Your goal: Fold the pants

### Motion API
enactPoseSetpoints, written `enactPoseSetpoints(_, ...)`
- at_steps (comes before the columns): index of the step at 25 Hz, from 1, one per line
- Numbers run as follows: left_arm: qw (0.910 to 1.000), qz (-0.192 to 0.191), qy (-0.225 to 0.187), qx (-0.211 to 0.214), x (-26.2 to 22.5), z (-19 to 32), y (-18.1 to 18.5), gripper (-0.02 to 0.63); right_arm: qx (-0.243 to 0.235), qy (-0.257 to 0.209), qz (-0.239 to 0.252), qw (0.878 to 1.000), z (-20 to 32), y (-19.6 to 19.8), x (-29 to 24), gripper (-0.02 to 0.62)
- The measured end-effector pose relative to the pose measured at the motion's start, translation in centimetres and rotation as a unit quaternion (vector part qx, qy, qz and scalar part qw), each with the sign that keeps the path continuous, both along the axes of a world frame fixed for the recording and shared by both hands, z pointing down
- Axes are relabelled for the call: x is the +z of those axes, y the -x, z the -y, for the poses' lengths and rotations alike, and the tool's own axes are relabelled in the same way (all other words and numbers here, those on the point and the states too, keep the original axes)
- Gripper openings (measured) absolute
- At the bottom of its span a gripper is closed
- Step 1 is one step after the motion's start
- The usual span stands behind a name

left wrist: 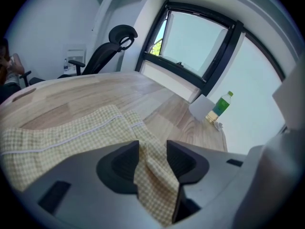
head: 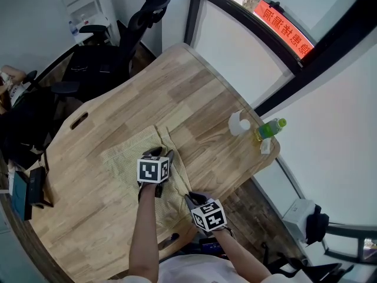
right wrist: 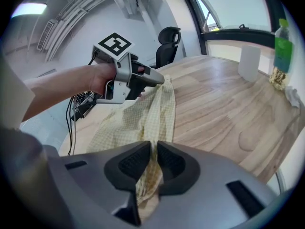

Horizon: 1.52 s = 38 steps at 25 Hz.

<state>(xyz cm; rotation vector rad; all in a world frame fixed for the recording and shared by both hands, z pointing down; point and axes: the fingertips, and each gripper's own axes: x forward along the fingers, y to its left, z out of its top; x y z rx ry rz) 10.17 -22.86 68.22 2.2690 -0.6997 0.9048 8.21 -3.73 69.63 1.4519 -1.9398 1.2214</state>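
A light wooden desk (head: 194, 93) with rounded corners and a slot (head: 78, 121) cut near one edge fills the middle of the room. Beyond it stand a black office chair (head: 141, 17) with a headrest and a small white shelf unit (head: 82, 7) against the pale wall (head: 29, 22). Large windows (left wrist: 195, 42) in black frames run along one side, bright with daylight. The floor (head: 250, 208) is dark wood planks. A ceiling lamp (right wrist: 28, 8) glows overhead.

Bright daylight from the window (left wrist: 195, 44); soft shadows; fisheye bending at edges (corners vignetted).
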Motion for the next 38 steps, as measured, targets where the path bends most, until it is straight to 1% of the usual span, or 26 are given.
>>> enactPoseSetpoints(2, 1.0, -0.002, -0.004, -0.004, -0.4, 0.2, 0.2, 0.18, 0.008, 0.004, 0.0, 1.0, 0.0, -0.3, 0.0, 0.06)
enactPoseSetpoints(6, 0.9998, -0.005, -0.015, -0.008, -1.5, 0.1, 0.8, 0.189, 0.011, 0.001, -0.018, 1.0, 0.1, -1.0, -0.1, 0.092)
enactPoseSetpoints(9, 0.9994, -0.008, -0.031, -0.012, -2.7, -0.1, 1.9, 0.19, 0.019, -0.006, -0.023, 1.0, 0.3, -1.6, -0.5, 0.095)
enactPoseSetpoints(12, 0.9984, -0.001, -0.055, -0.011, -4.0, -0.6, 3.6, 0.19, 0.026, -0.018, -0.024, 0.999, 0.8, -1.7, -1.4, 0.095)
enactPoseSetpoints(14, 0.9969, -0.005, -0.075, -0.023, -5.2, -1.0, 5.1, 0.184, 0.023, -0.027, -0.027, 0.999, 1.1, -1.4, -2.0, 0.095)
enactPoseSetpoints(17, 0.9929, -0.015, -0.106, -0.051, -7.0, -1.3, 7.6, 0.142, 0.018, -0.049, -0.034, 0.998, 1.7, -0.5, -3.3, 0.094)
enactPoseSetpoints(19, 0.99, -0.017, -0.122, -0.069, -8.0, -1.8, 9.3, 0.099, 0.019, -0.065, -0.035, 0.997, 2.0, 0.1, -4.2, 0.094)
enactPoseSetpoints(20, 0.9886, -0.023, -0.127, -0.078, -8.5, -2.0, 10.2, 0.053, 0.019, -0.074, -0.034, 0.997, 2.0, 0.4, -4.7, 0.092)
enactPoseSetpoints(21, 0.9871, -0.032, -0.131, -0.086, -9.1, -2.4, 11.0, 0.012, 0.018, -0.082, -0.031, 0.996, 2.1, 0.8, -5.2, 0.074)
enactPoseSetpoints(22, 0.9855, -0.044, -0.135, -0.093, -9.7, -2.7, 11.8, 0.008, 0.017, -0.091, -0.028, 0.995, 2.1, 1.2, -5.8, 0.024)
enactPoseSetpoints(23, 0.9838, -0.057, -0.138, -0.1, -10.2, -3.1, 12.5, 0.006, 0.014, -0.1, -0.026, 0.995, 2.1, 1.5, -6.3, 0.014)
enactPoseSetpoints(25, 0.9801, -0.071, -0.145, -0.116, -11.1, -3.8, 14.0, 0.006, 0.008, -0.116, -0.031, 0.993, 2.1, 2.0, -7.3, 0.008)
enactPoseSetpoints(28, 0.9771, -0.079, -0.149, -0.13, -12.0, -5.3, 15.7, 0.006, 0.001, -0.129, -0.053, 0.99, 1.7, 2.1, -8.3, 0.006)
enactPoseSetpoints(30, 0.9763, -0.08, -0.151, -0.133, -12.4, -6.4, 16.7, 0.006, -0.001, -0.135, -0.064, 0.989, 1.5, 2.4, -8.8, 0.006)
enactPoseSetpoints(34, 0.9739, -0.073, -0.18, -0.117, -13.1, -8.6, 17.5, 0.006, 0.0, -0.142, -0.071, 0.987, 0.8, 2.9, -9.4, 0.006)
enactPoseSetpoints(38, 0.9753, -0.077, -0.176, -0.108, -12.8, -11.3, 17.3, 0.006, 0.003, -0.145, -0.074, 0.987, -0.1, 2.5, -10.1, 0.006)
